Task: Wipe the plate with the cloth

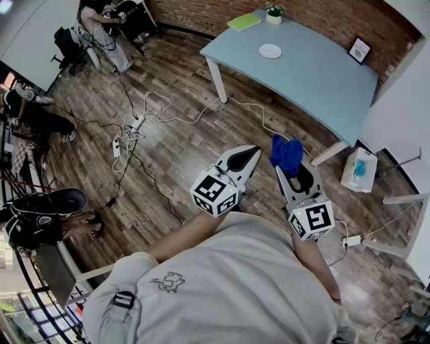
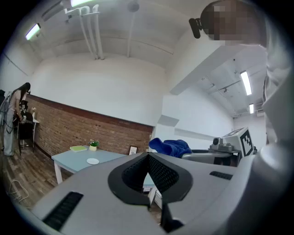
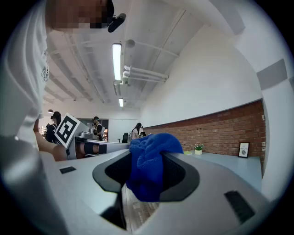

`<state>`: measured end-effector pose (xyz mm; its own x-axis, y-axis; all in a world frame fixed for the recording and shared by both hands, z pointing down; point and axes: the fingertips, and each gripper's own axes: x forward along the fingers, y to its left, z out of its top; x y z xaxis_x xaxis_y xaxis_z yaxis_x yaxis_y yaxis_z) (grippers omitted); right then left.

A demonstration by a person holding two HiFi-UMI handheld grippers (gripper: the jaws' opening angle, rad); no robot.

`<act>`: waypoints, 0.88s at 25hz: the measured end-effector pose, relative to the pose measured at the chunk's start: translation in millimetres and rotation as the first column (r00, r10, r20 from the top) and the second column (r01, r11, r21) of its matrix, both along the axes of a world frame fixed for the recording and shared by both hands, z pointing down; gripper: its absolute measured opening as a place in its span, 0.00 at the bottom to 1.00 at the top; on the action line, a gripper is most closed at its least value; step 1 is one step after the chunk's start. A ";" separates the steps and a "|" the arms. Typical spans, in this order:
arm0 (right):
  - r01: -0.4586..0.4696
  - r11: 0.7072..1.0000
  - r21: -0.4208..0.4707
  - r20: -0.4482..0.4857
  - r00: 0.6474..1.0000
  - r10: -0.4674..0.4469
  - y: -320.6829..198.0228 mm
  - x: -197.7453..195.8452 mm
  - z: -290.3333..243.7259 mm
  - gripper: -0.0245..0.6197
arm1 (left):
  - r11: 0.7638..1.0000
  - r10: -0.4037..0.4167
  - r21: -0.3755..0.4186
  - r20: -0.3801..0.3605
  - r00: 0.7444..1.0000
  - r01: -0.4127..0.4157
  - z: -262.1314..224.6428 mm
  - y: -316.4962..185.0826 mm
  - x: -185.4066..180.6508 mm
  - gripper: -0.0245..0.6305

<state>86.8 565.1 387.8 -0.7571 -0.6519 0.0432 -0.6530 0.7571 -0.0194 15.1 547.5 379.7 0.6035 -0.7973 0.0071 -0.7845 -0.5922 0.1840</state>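
A small white plate (image 1: 270,51) lies on the light blue table (image 1: 316,74) far ahead; it also shows as a white plate (image 2: 93,161) on the table (image 2: 73,158) in the left gripper view. My right gripper (image 1: 290,163) is shut on a bunched blue cloth (image 1: 287,154), which fills the jaws as the cloth (image 3: 149,167) in the right gripper view. My left gripper (image 1: 254,152) is held level beside it, shut and empty. Both grippers hang over the wooden floor, well short of the table.
On the table stand a green book (image 1: 243,21), a small potted plant (image 1: 273,13) and a picture frame (image 1: 359,49). Cables and a power strip (image 1: 134,124) trail across the floor. People sit at the left (image 1: 33,121). A white box (image 1: 359,169) stands at the right.
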 end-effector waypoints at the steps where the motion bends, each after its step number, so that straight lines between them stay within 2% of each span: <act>1: 0.001 1.000 -0.002 0.002 1.000 -0.001 -1.4 0.1 1.1 0.30 | 1.000 -0.001 -0.001 0.000 1.000 0.001 0.9 -1.5 0.1 0.05; 14: 0.000 1.000 -0.021 0.012 1.000 0.000 -13.5 0.3 6.3 0.30 | 1.000 0.003 -0.011 0.008 1.000 -0.003 5.3 -12.9 0.4 0.05; 22: 0.013 0.999 -0.043 0.033 0.999 -0.012 -36.2 -11.8 12.7 0.30 | 1.000 -0.002 -0.025 0.002 1.000 0.002 12.2 -35.3 -14.1 0.05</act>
